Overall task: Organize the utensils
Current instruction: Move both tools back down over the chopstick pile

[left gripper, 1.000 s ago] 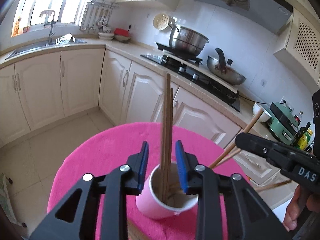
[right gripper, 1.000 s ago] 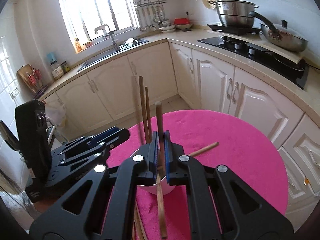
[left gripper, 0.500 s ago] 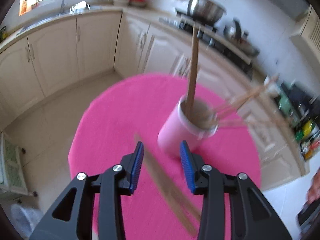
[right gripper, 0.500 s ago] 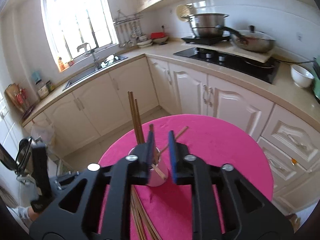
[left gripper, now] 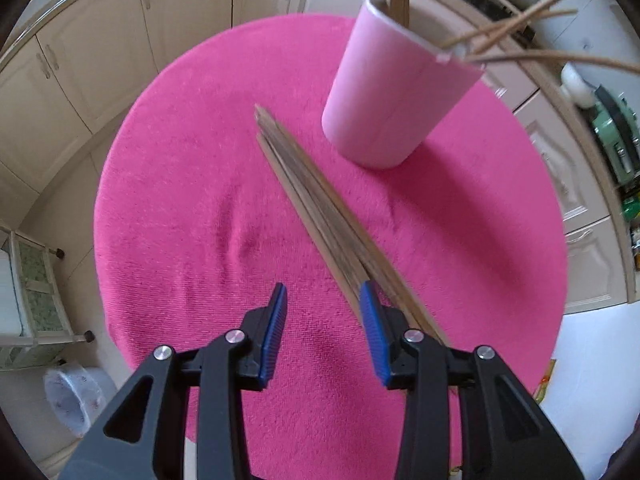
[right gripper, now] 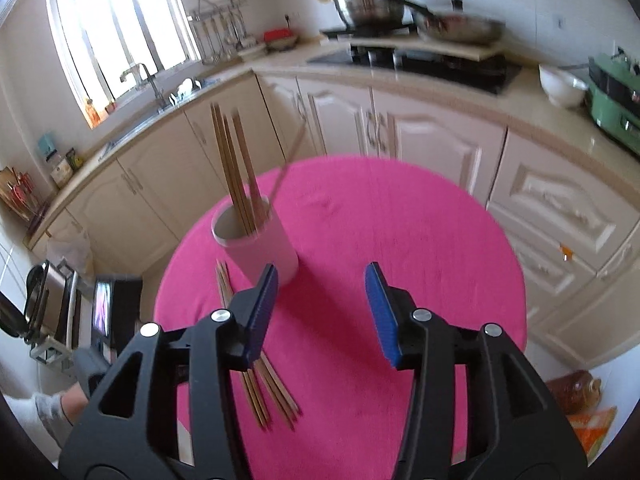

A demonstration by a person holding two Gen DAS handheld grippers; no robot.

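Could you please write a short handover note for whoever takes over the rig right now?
Left gripper: open, nothing between the pads, pointing down beside the bundle of loose chopsticks.
Right gripper: jaws have just been opening; now open and empty above the pink tablecloth.
Things: the pink cup stands upright on the cloth with several chopsticks in it. The loose bundle lies flat on the cloth next to the cup.
Done: some chopsticks are in the cup.
Left: pick up the loose bundle and put it in the cup too.
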